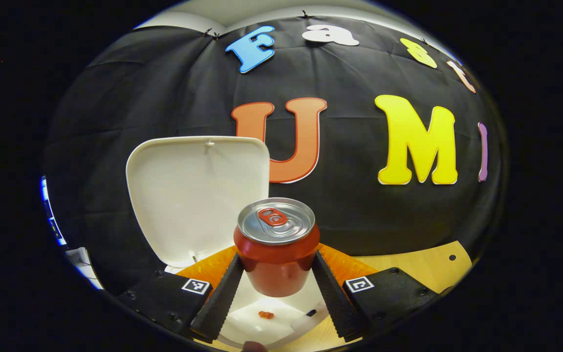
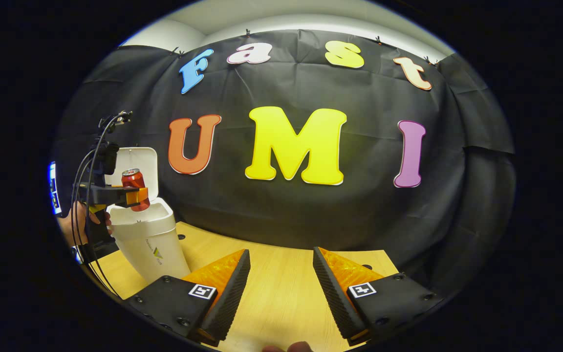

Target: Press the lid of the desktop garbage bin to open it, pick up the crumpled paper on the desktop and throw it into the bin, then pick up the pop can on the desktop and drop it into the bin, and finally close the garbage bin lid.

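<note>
In the left gripper view, the left gripper [image 1: 277, 281] holds a red pop can [image 1: 276, 249] upright between its two fingers, one finger pressed against each side of the can's lower body. The can's silver top with its red pull tab faces up toward the camera. Directly below the can is the open mouth of the white garbage bin [image 1: 271, 313], and a small orange scrap lies on the pale inside of it. The bin's white lid [image 1: 196, 195] stands raised behind and to the left of the can. In the right gripper view, the right gripper [image 2: 280, 283] hangs above the wooden table [image 2: 281, 293] with its fingers spread wide apart and nothing between them. Far to its left, the same view shows a hand [image 2: 78, 222] holding the other gripper with the can just above the bin's rim.
</note>
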The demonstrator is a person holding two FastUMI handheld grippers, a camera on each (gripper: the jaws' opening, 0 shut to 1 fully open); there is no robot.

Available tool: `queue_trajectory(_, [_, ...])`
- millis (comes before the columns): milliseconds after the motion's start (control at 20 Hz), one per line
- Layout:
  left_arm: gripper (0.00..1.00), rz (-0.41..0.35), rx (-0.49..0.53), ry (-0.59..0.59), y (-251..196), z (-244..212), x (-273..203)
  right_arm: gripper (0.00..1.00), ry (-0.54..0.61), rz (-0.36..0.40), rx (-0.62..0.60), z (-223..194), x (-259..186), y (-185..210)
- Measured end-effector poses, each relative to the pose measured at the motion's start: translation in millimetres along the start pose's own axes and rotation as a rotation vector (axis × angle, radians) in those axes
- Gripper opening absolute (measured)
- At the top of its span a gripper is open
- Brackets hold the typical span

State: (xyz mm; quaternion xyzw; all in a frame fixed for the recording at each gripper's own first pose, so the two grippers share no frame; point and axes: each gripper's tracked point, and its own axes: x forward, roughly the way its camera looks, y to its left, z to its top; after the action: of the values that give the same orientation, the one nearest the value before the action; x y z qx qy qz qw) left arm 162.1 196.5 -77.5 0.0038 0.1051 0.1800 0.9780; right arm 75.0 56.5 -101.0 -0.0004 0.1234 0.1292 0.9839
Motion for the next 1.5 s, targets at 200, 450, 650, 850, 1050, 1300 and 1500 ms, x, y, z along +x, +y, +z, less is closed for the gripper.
queue_trajectory(200, [0.86,0.028,-0.008,0.077,20,-25,9,0.83,-0.012,0.026,-0.020,8,4,18])
queue_trajectory(450, [0.87,0.042,0.003,0.096,26,-27,5,0.83,-0.011,0.036,-0.026,7,1,26])
queue_trajectory(650, [0.87,0.065,0.023,0.047,17,-4,-1,0.83,-0.016,0.033,-0.016,8,-1,25])
queue_trajectory(850, [0.86,0.096,0.021,-0.029,10,34,-11,0.83,-0.025,0.032,-0.012,10,-8,19])
queue_trajectory(1050, [0.86,0.148,0.001,-0.133,15,91,-16,0.83,-0.034,0.023,-0.014,15,-14,2])
queue_trajectory(1300, [0.85,0.206,-0.009,-0.239,24,157,-12,0.82,-0.042,0.002,0.004,20,-21,-18])
queue_trajectory(1500, [0.85,0.265,-0.001,-0.277,41,193,-1,0.82,-0.055,-0.014,0.004,28,-24,-30])
